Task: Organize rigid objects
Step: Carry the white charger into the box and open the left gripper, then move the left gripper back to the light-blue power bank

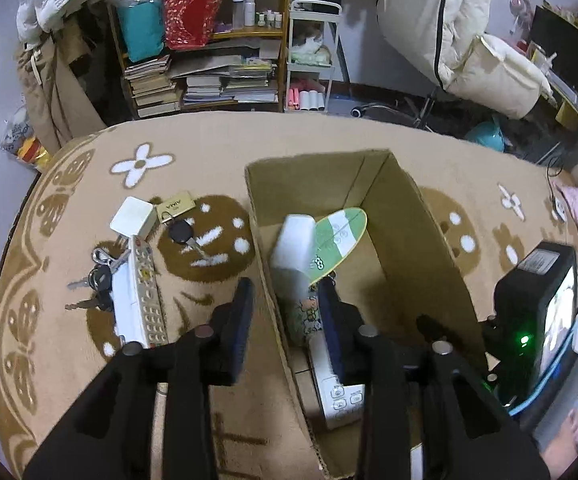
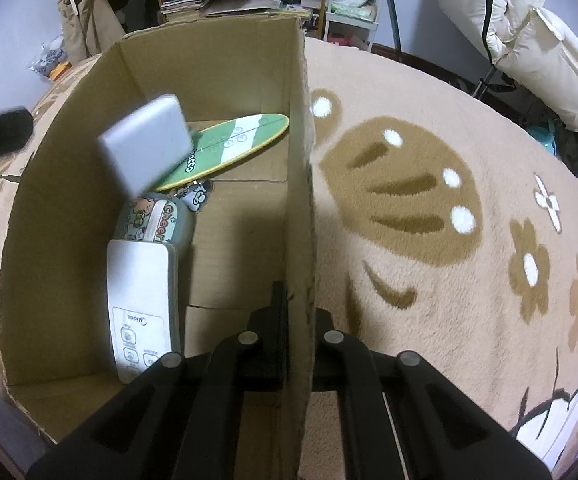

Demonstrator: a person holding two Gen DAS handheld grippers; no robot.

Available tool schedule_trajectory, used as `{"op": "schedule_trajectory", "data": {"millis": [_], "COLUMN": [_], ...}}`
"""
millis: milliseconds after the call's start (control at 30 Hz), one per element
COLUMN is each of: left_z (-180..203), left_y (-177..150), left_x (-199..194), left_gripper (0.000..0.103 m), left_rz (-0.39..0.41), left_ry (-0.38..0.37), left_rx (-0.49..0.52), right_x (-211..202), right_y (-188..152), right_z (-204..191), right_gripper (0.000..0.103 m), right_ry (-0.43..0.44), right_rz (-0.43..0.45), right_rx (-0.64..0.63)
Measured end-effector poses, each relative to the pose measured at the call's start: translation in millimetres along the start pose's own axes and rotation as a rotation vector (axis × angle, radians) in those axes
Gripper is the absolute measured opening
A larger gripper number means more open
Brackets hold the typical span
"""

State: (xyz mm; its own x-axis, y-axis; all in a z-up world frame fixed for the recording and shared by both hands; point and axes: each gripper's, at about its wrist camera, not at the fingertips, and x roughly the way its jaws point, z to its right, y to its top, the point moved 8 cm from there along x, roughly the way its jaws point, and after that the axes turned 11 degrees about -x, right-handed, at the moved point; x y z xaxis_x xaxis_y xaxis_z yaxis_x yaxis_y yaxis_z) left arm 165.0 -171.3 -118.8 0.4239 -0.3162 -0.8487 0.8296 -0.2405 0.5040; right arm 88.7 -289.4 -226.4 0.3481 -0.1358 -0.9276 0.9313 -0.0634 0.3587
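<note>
An open cardboard box [image 1: 417,216] stands on the patterned carpet. Inside it lie a green-and-white surfboard-shaped piece [image 2: 237,144], a cartoon-printed case [image 2: 157,216] and a white remote [image 2: 141,312]. A white rectangular block [image 2: 145,144] shows blurred and tilted above the case, touching no finger. My left gripper [image 1: 285,292] is open, its jaws on either side of the box's left wall. My right gripper [image 2: 299,308] is shut on the box's right wall [image 2: 301,184]. On the carpet left of the box lie a white cube [image 1: 133,216], a gold padlock [image 1: 175,204], a black-headed key [image 1: 183,234], a key bunch [image 1: 97,280] and two remotes [image 1: 141,296].
A bookshelf [image 1: 205,40] crammed with books and bags stands beyond the carpet, with a white trolley [image 1: 309,60] beside it. A pale padded chair [image 1: 497,68] and a dark screen [image 1: 569,60] are at the back right. Open carpet [image 2: 449,280] lies right of the box.
</note>
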Motion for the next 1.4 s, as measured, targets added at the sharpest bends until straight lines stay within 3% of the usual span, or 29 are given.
{"op": "schedule_trajectory", "data": {"millis": [33, 167, 233, 300, 433, 600, 933, 1400], "left_z": [-2, -15, -23, -31, -54, -92, -162, -205], "left_y": [3, 13, 18, 22, 31, 34, 20, 1], "left_x": [-3, -13, -15, -19, -20, -11, 22, 55], "left_gripper": [0.06, 0.075, 0.092, 0.097, 0.099, 0.099, 0.099, 0.098], "left_rz": [0.013, 0.058, 0.069, 0.097, 0.123, 0.112, 0.021, -0.046], "left_ry": [0.01, 0.065, 0.069, 0.091, 0.15, 0.179, 0.21, 0.299], "left_rx": [0.0, 0.003, -0.016, -0.02, -0.024, -0.101, -0.244, -0.32], "right_x": [0, 2, 1, 2, 1, 1, 0, 0], "right_y": [0, 2, 1, 1, 0, -1, -2, -2], "right_z": [0, 0, -2, -2, -3, -2, -5, -5], "right_gripper": [0.006, 0.006, 0.006, 0.006, 0.006, 0.006, 0.006, 0.006], "right_ry": [-0.001, -0.008, -0.009, -0.009, -0.009, -0.008, -0.008, -0.006], "right_rz": [-0.001, -0.002, -0.001, -0.002, -0.001, 0.0, 0.001, 0.001], "right_rx": [-0.001, -0.006, -0.007, -0.007, -0.01, -0.01, -0.013, -0.013]}}
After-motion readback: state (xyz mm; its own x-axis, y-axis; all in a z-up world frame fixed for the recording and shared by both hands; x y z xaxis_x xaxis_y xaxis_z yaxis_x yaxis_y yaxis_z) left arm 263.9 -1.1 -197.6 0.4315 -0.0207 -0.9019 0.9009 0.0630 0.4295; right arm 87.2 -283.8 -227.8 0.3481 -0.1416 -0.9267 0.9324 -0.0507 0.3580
